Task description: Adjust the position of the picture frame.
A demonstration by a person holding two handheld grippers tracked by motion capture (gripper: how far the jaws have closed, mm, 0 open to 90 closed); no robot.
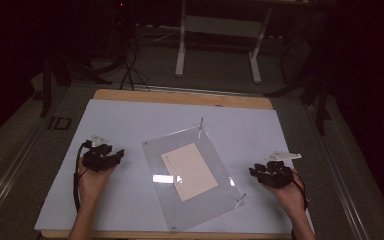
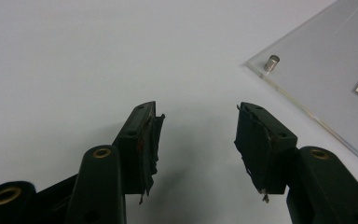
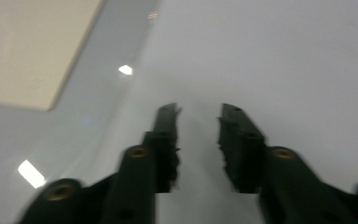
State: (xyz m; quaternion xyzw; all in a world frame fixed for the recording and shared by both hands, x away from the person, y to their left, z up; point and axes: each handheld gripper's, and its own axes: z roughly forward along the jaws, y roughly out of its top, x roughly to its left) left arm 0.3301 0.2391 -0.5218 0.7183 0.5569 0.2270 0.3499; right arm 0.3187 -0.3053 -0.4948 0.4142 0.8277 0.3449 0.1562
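A clear plastic sheet lies flat near the middle of the white table, turned at a slant, with a cream card under or inside it and small metal posts at its corners — one post stands plain in the left gripper view. The left tool sits on the table to the sheet's left, near its upper left corner but apart from it; its jaws stand open with nothing between them, only bare table. The right tool rests to the sheet's right, near the lower right corner; its jaws are parted as well and hold nothing — its own view is blurred, the card showing off to the upper left.
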